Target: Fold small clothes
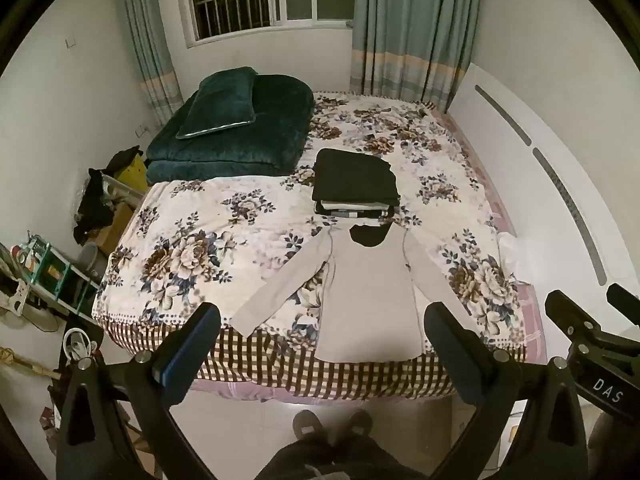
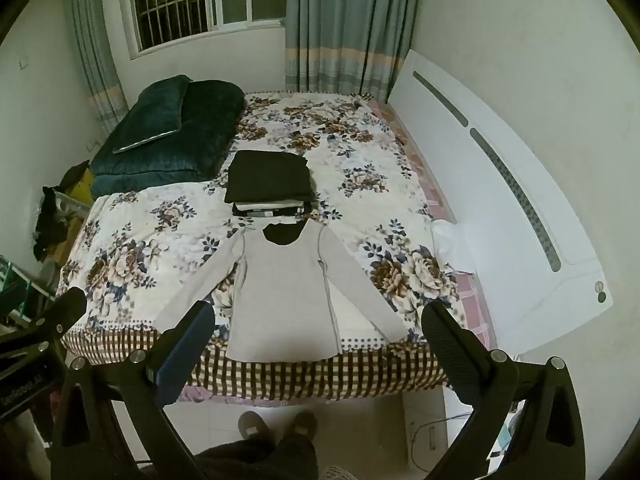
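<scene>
A light grey long-sleeved top (image 1: 370, 292) lies flat on the floral bedspread, sleeves spread, hem at the bed's near edge; it also shows in the right wrist view (image 2: 284, 292). Behind its collar sits a stack of folded clothes (image 1: 354, 182) with a black piece on top, which also shows in the right wrist view (image 2: 270, 182). My left gripper (image 1: 320, 320) is open and empty, held above the floor in front of the bed. My right gripper (image 2: 318, 320) is also open and empty, beside the left one; part of it shows in the left wrist view (image 1: 592, 332).
A dark green folded quilt with a pillow (image 1: 232, 124) lies at the bed's far left. A white headboard (image 2: 500, 184) runs along the right. Shelves and clutter (image 1: 48, 264) stand left of the bed. The person's slippered feet (image 1: 332, 428) are on the tiled floor.
</scene>
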